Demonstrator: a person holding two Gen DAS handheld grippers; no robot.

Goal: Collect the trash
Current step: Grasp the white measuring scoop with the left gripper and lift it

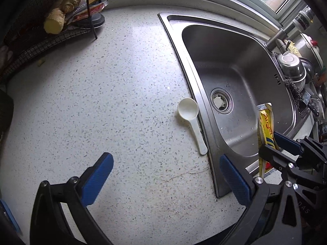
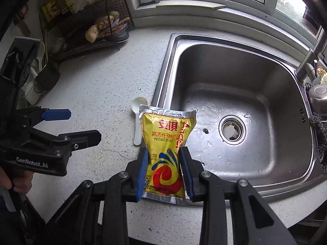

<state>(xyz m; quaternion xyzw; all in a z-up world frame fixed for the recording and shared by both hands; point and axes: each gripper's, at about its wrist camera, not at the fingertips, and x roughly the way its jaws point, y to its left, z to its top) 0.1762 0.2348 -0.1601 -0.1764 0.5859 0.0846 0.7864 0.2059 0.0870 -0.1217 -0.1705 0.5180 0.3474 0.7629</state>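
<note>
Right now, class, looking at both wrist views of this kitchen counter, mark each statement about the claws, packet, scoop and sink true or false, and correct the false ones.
1. The right claw is shut on the yellow yeast packet. True.
2. The left claw holds the white scoop. False: it is open and holds nothing; the scoop lies on the counter.
3. The scoop lies beside the sink rim. True.
4. The sink is full of dishes. False: its basin shows only water drops and the drain.
</note>
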